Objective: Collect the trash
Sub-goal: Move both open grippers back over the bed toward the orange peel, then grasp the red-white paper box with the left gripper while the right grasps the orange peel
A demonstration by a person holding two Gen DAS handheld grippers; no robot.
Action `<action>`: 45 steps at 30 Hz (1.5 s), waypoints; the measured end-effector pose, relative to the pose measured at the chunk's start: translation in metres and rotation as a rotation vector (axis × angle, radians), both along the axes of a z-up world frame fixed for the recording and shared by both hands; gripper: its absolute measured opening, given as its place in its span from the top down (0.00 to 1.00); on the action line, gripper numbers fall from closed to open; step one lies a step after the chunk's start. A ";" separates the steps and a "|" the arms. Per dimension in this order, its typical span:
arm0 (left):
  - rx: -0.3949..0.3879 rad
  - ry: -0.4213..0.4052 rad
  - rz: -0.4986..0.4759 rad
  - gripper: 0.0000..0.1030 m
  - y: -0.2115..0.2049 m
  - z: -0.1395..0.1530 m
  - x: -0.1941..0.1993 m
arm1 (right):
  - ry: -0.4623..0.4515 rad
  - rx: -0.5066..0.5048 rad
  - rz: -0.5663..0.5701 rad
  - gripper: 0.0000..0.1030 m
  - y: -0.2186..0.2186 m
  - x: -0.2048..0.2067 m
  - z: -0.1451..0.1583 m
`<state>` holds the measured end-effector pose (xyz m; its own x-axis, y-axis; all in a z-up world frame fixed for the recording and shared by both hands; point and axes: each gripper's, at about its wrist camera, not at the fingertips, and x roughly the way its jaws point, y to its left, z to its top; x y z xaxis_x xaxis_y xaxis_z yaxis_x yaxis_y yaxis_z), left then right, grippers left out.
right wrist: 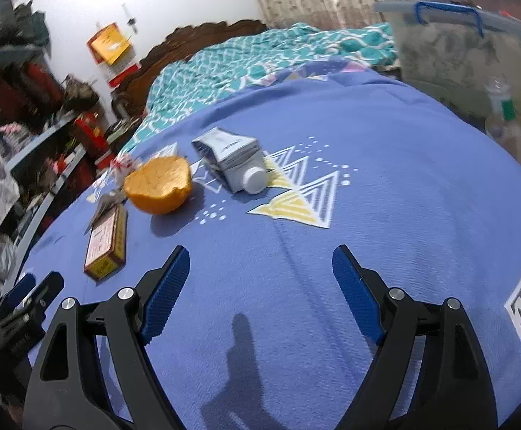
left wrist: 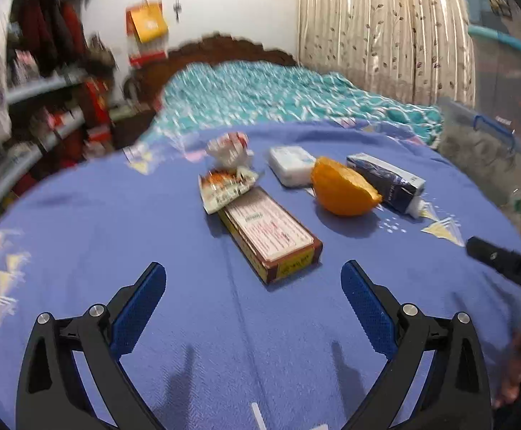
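Trash lies on a blue cloth (left wrist: pixel 117 222). A long brown box (left wrist: pixel 271 233) lies straight ahead of my open, empty left gripper (left wrist: pixel 253 283). A crumpled snack wrapper (left wrist: pixel 226 188) rests on its far end, with a crumpled red-white wrapper (left wrist: pixel 230 148) behind. An orange peel half (left wrist: pixel 343 188), a white tissue pack (left wrist: pixel 291 165) and a squashed dark tube (left wrist: pixel 386 181) lie to the right. My right gripper (right wrist: pixel 260 268) is open and empty. The peel (right wrist: pixel 158 184), tube (right wrist: pixel 235 161) and box (right wrist: pixel 104 245) lie ahead of it to the left.
A clear plastic bin with a blue handle (right wrist: pixel 468 43) stands at the far right, a plastic bottle (right wrist: pixel 504 122) beside it. A bed with a teal cover (left wrist: pixel 271 96) lies behind. Cluttered shelves (left wrist: pixel 38 118) line the left. The left gripper (right wrist: pixel 20 301) shows at the lower left.
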<state>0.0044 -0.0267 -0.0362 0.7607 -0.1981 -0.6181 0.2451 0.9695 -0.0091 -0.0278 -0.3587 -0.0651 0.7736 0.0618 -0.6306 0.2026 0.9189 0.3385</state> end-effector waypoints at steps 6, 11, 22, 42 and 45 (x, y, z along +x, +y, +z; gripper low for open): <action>-0.151 0.112 0.018 0.13 0.031 0.009 0.030 | -0.007 -0.049 0.134 0.22 0.024 0.025 0.014; -0.160 0.201 0.038 0.13 0.021 0.012 0.064 | 0.027 -0.019 0.258 0.22 0.045 0.066 0.019; -0.065 0.304 0.075 0.13 -0.023 -0.020 0.121 | 0.144 0.027 0.332 0.11 0.052 0.129 -0.003; -0.131 0.377 -0.161 0.37 -0.002 -0.031 0.033 | 0.120 -0.044 0.440 0.53 0.070 0.145 -0.005; -0.157 0.397 -0.229 0.37 -0.005 -0.031 0.016 | 0.117 -0.023 0.435 0.55 0.057 0.113 -0.003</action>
